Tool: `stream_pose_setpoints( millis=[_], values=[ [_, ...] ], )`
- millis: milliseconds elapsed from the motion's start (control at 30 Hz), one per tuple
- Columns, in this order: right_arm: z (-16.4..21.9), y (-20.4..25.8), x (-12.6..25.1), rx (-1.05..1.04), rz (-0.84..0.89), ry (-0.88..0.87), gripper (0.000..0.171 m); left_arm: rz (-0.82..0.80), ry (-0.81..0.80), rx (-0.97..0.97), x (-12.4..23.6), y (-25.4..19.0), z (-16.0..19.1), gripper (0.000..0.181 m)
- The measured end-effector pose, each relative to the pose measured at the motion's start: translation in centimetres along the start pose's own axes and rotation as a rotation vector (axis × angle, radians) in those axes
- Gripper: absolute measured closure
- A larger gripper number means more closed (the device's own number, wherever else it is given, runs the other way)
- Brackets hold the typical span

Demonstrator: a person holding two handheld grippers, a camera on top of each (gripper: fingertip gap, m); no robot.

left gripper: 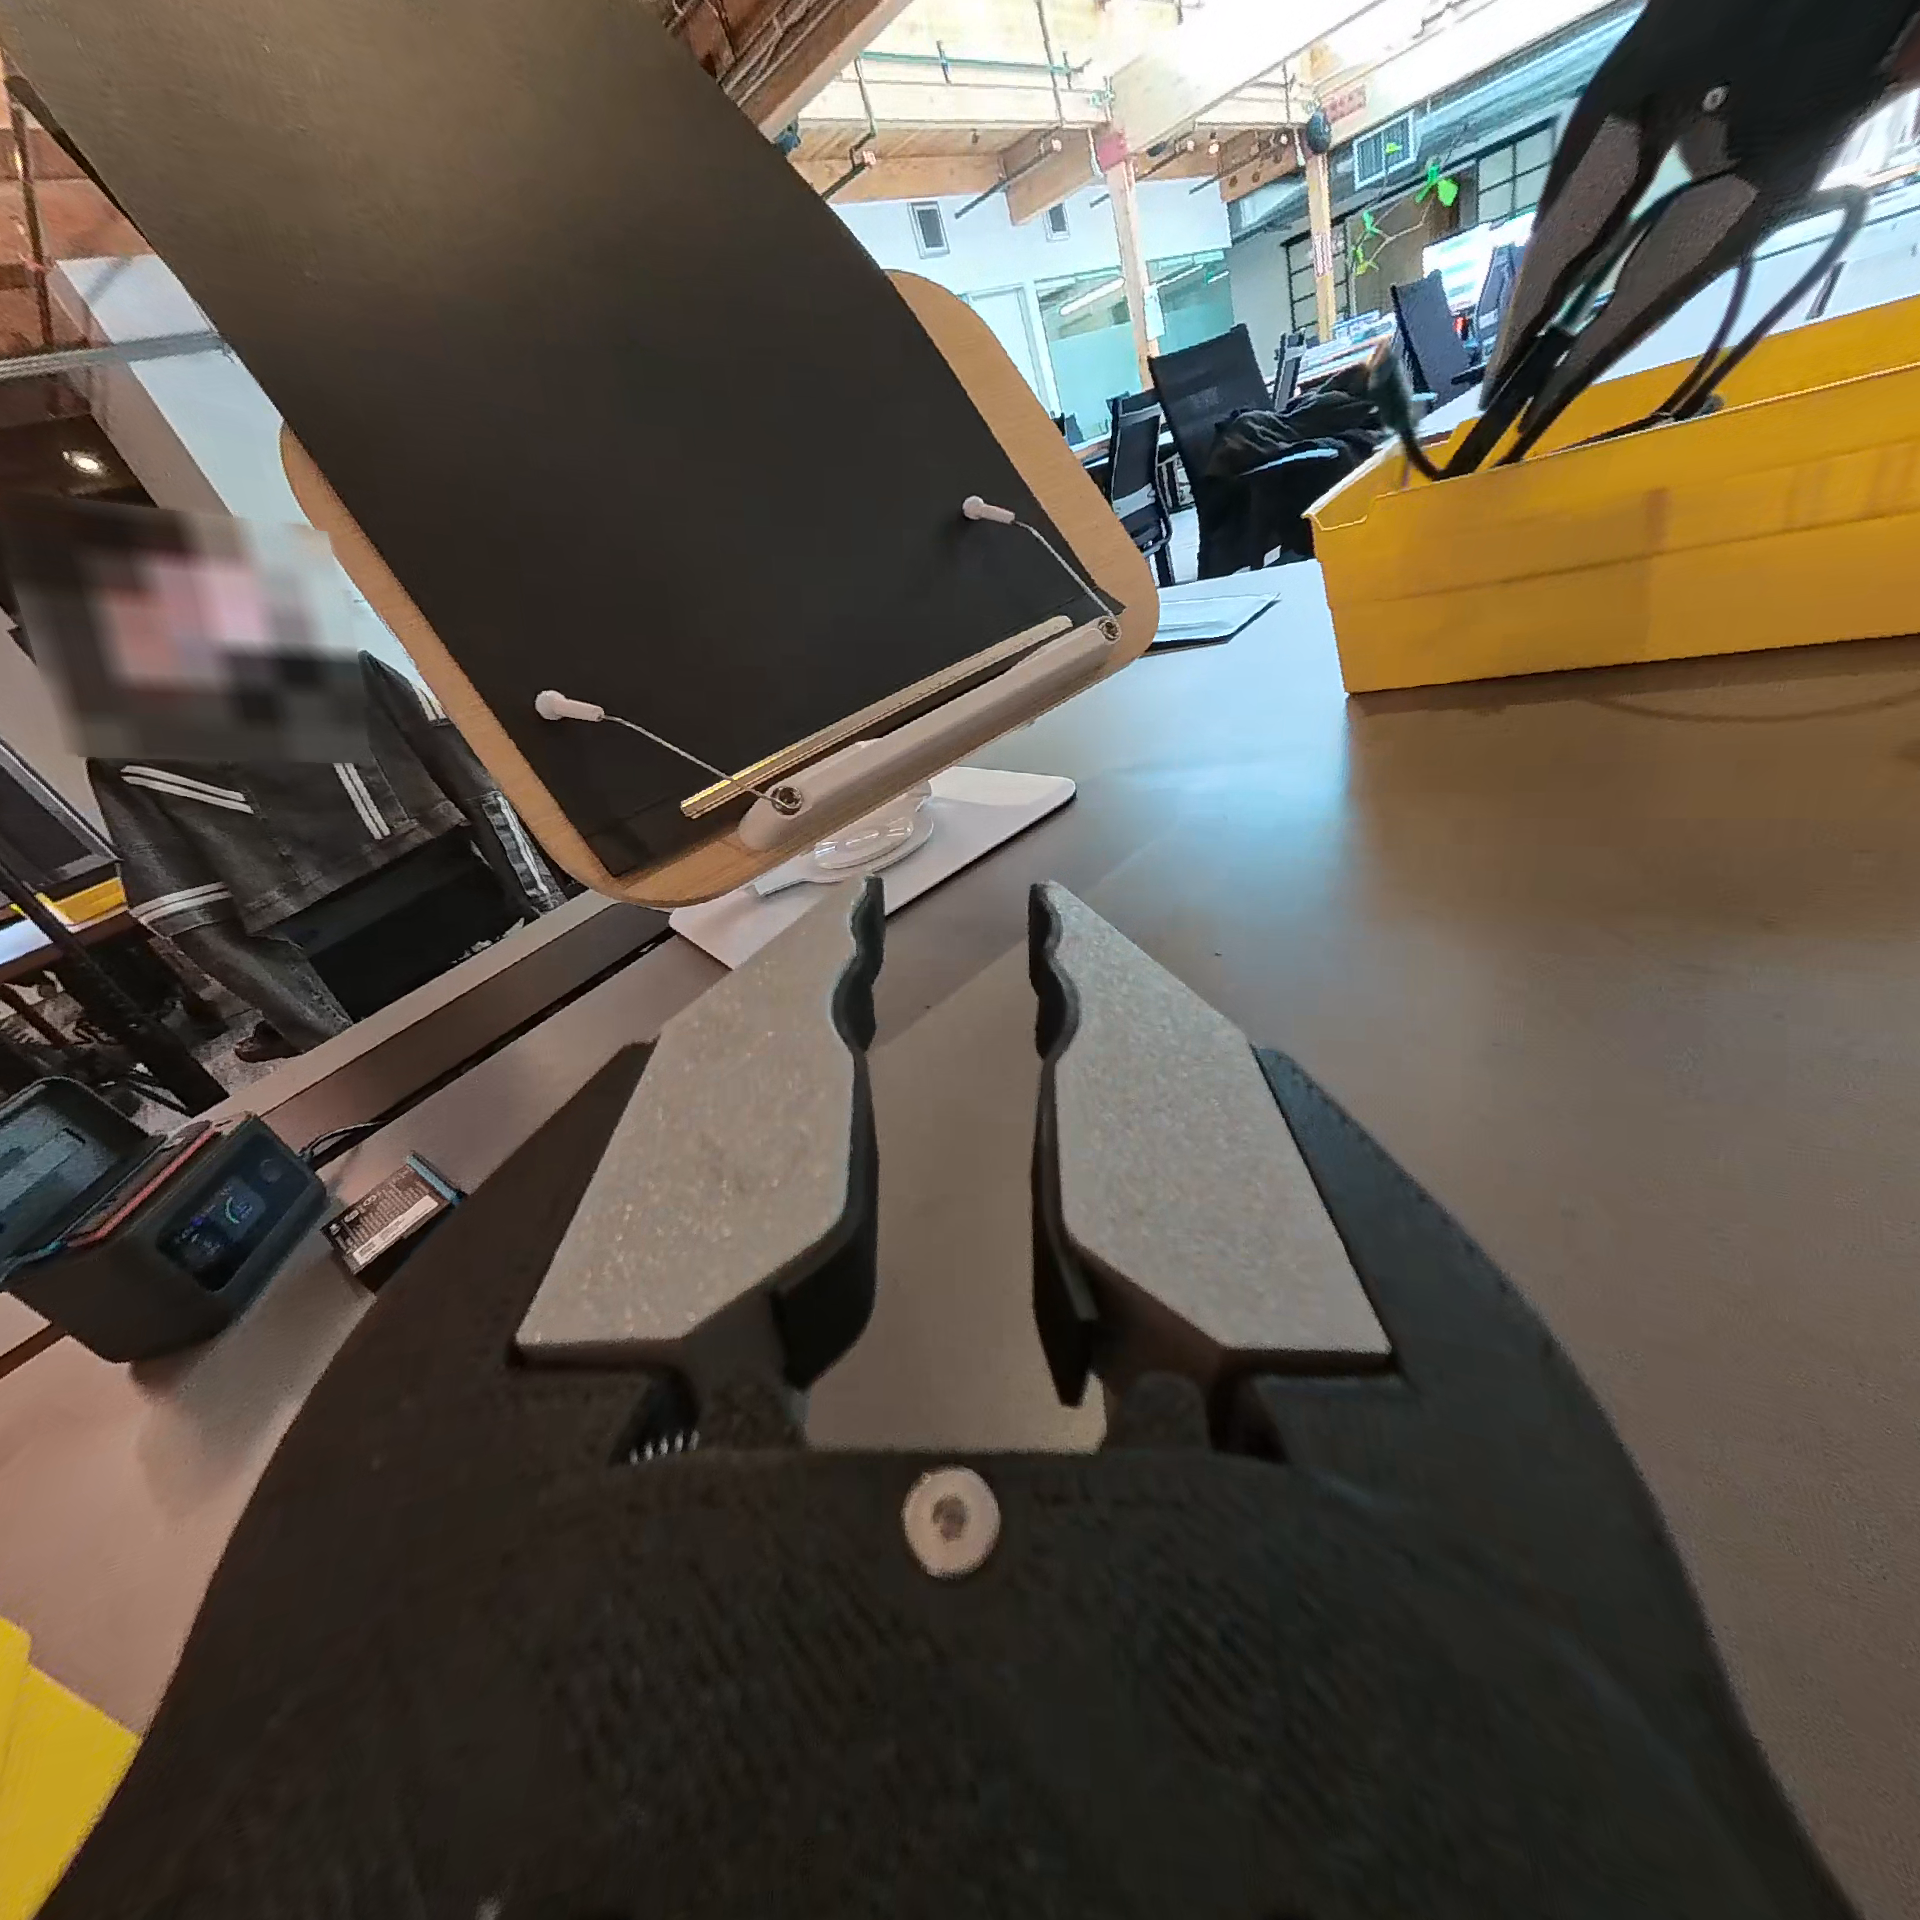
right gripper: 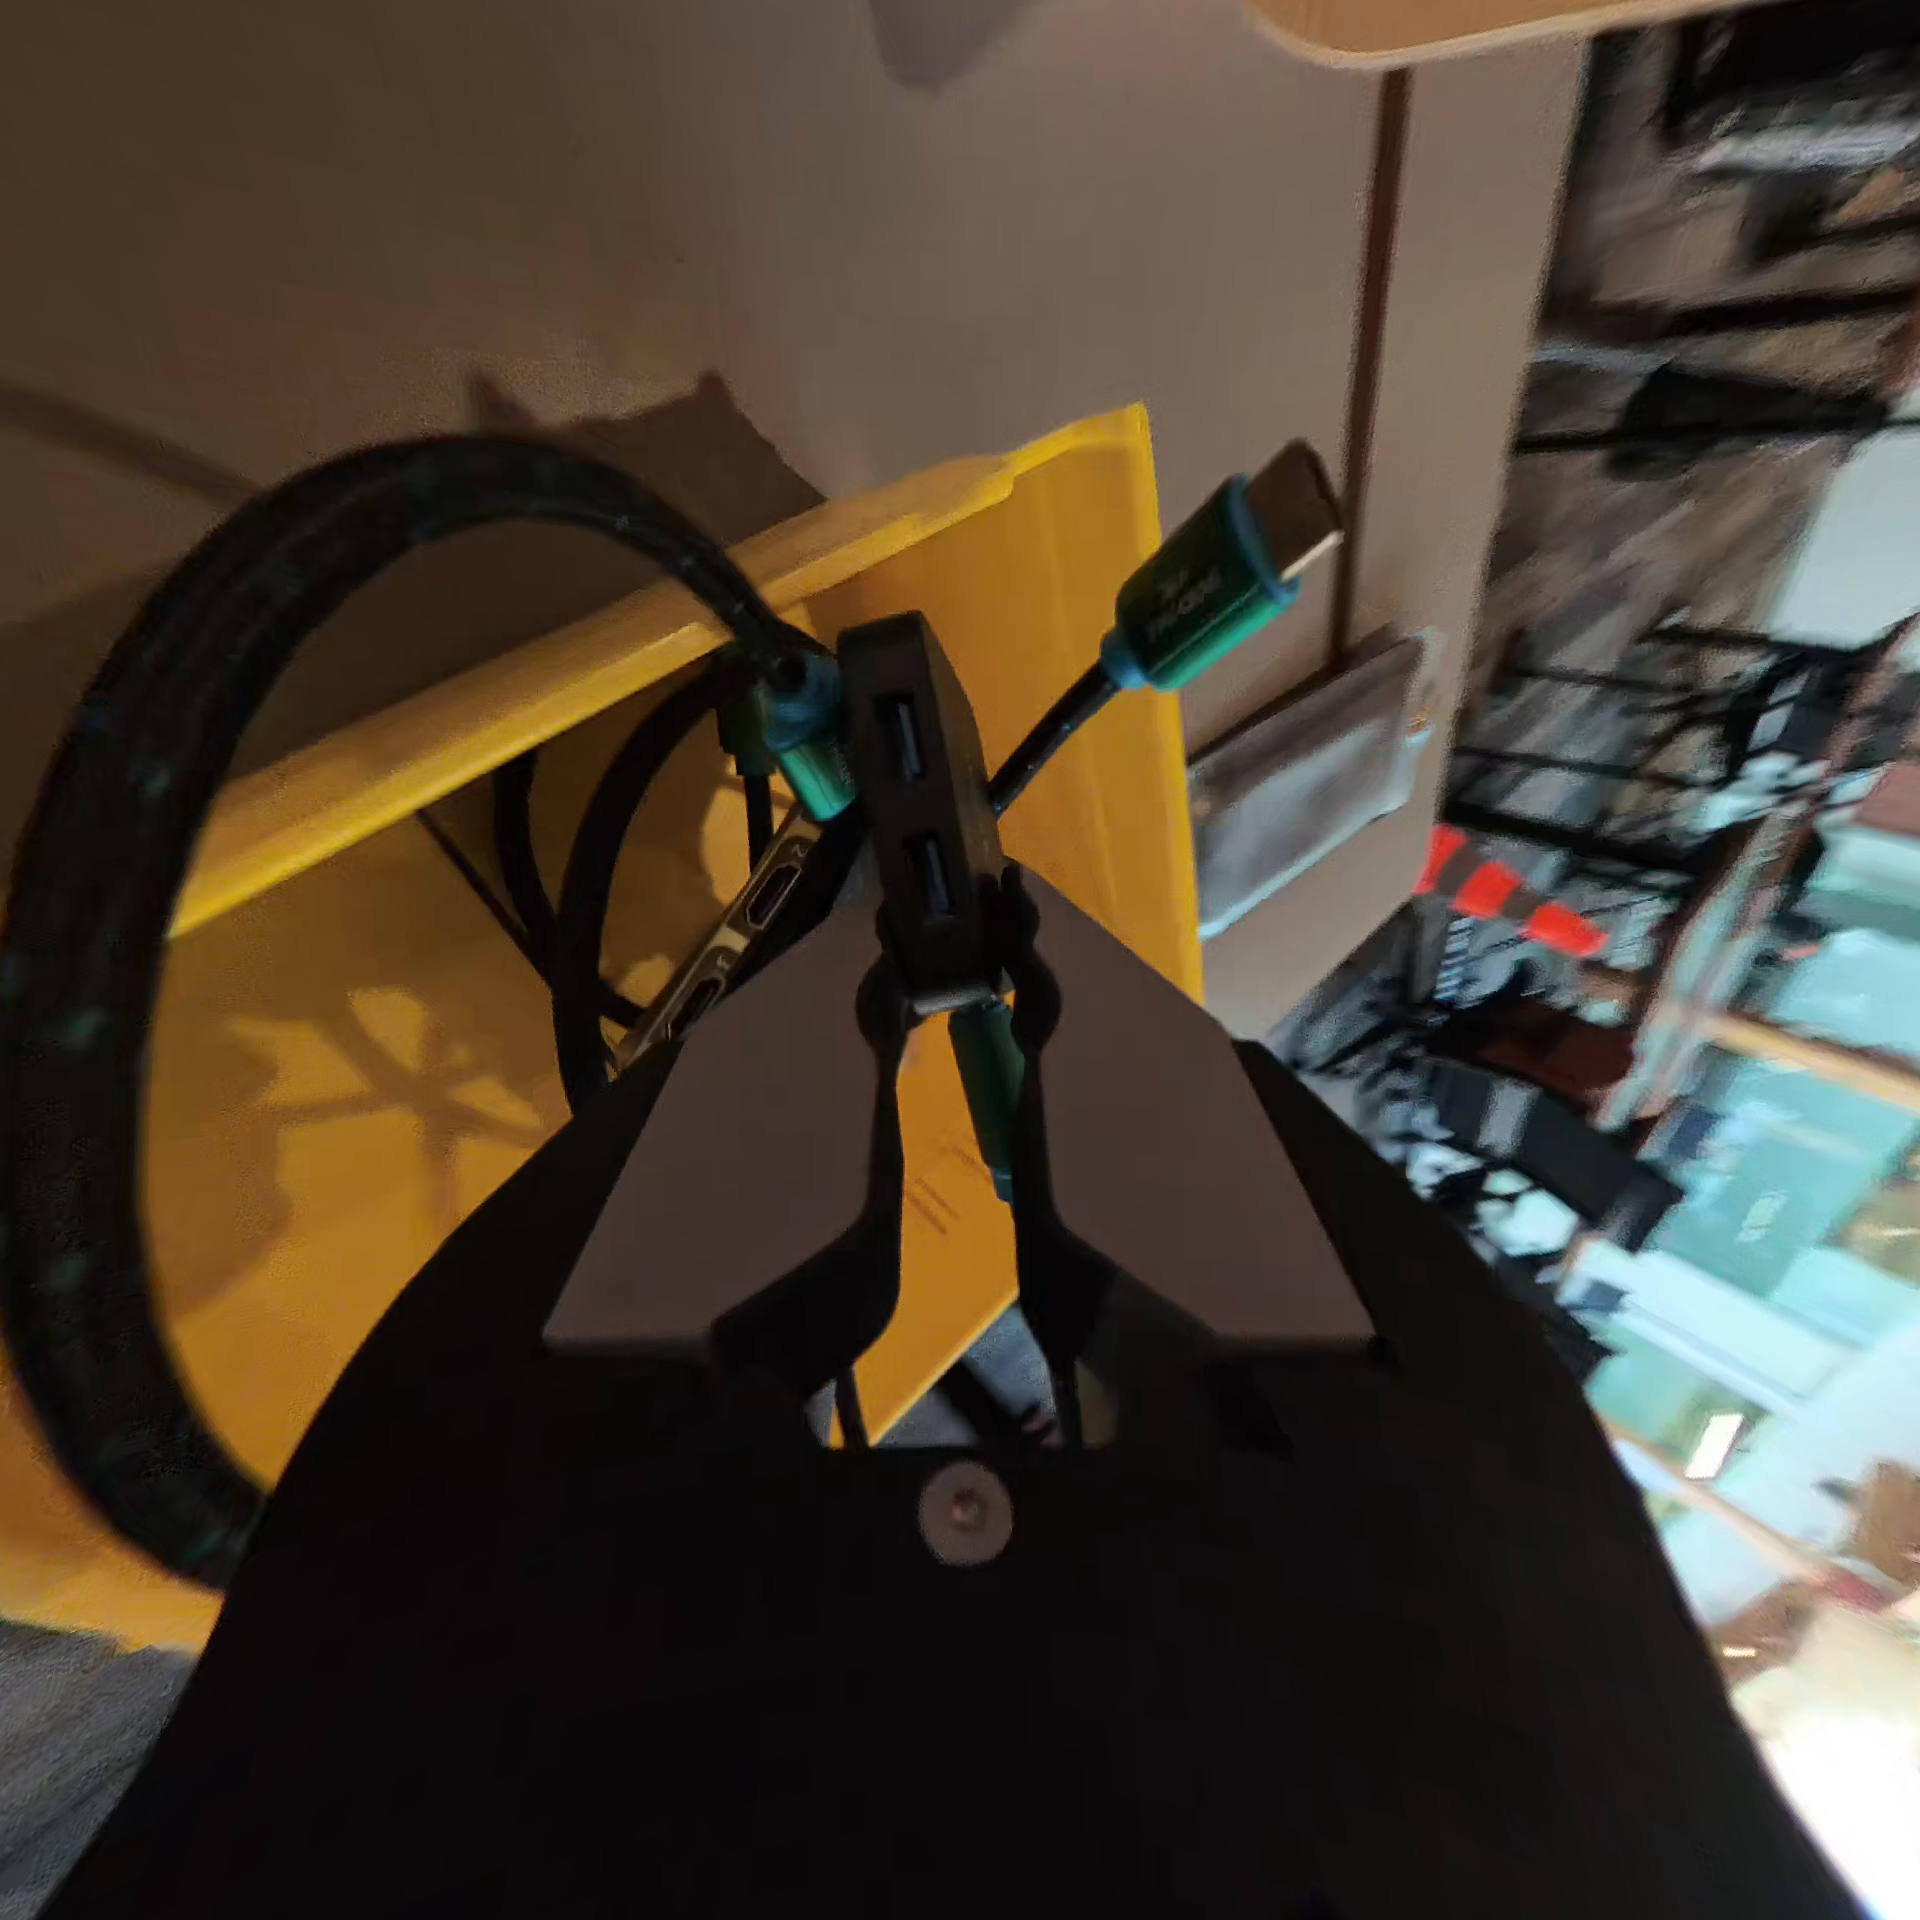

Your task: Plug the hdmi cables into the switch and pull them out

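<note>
Left gripper (left gripper: 956, 966) parted and empty over brown table (left gripper: 1455, 1039), facing book stand (left gripper: 665, 499).

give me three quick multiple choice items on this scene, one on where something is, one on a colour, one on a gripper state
1. Where is the right gripper?
A. over the yellow bin
B. beside the book stand
C. flat on the table

2. What colour is the loose cable plug's shell?
A. red
B. green
C. white

3. How is the left gripper?
A. shut on a cable
B. shut on the switch
C. open, holding nothing

Key: 1 A, the bin fills the view behind its fingers; 2 B, a green shell sits behind the metal tip; 3 C, bare table shows between its fingers, while the right one grips the switch.
</note>
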State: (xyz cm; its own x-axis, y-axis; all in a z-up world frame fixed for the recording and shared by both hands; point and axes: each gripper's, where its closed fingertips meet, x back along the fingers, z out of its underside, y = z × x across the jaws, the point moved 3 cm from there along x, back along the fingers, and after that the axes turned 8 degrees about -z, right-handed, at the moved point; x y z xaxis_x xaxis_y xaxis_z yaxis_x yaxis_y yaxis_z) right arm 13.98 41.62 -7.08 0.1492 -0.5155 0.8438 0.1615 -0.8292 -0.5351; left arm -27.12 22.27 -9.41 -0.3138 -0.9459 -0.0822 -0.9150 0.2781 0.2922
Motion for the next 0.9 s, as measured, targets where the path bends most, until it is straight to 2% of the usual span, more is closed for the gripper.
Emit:
stream_pose_setpoints(
  millis=[167, 300, 400, 433, 500, 700, 767, 833, 900],
  values=[
    [-0.3, -0.6, -2.8, -0.183, -0.248, 0.101, 0.154, -0.002, 0.005, 0.003, 0.1, 0.1, 0.1, 0.156],
    [0.2, -1.0, -6.7, -0.147, -0.186, 0.255, 0.155, 0.003, 0.011, -0.012, 0.1, -0.1, 0.1, 0.156],
    [-0.6, -1.1, -6.7, -0.17, -0.209, 0.235, 0.144, 0.0, 0.019, 0.008, 0.2, 0.2, 0.2, 0.157],
    [-0.9, -1.5, -6.0, -0.21, -0.219, 0.211, 0.134, 0.0, 0.03, 0.026, 0.2, 0.3, 0.3, 0.156],
    [-1.3, -2.9, -3.9, -0.296, -0.214, 0.124, 0.098, -0.012, 0.046, 0.052, 0.2, 0.7, 0.4, 0.154],
    [0.0, -6.8, 6.0, -0.591, -0.095, -0.211, 0.098, -0.029, 0.094, 0.004, 0.0, 0.0, 0.8, 0.133],
    [0.2, -6.1, 9.0, -0.699, -0.08, -0.38, 0.082, -0.053, 0.132, -0.027, 0.1, -0.8, 0.9, 0.126],
    [0.6, -4.4, 11.1, -0.792, -0.053, -0.533, 0.08, -0.062, 0.16, -0.017, 0.3, -2.2, 0.7, 0.118],
    [0.6, -1.6, 12.5, -0.825, -0.06, -0.66, 0.068, -0.083, 0.194, 0.02, 0.9, -4.0, 0.3, 0.112]
  ],
)
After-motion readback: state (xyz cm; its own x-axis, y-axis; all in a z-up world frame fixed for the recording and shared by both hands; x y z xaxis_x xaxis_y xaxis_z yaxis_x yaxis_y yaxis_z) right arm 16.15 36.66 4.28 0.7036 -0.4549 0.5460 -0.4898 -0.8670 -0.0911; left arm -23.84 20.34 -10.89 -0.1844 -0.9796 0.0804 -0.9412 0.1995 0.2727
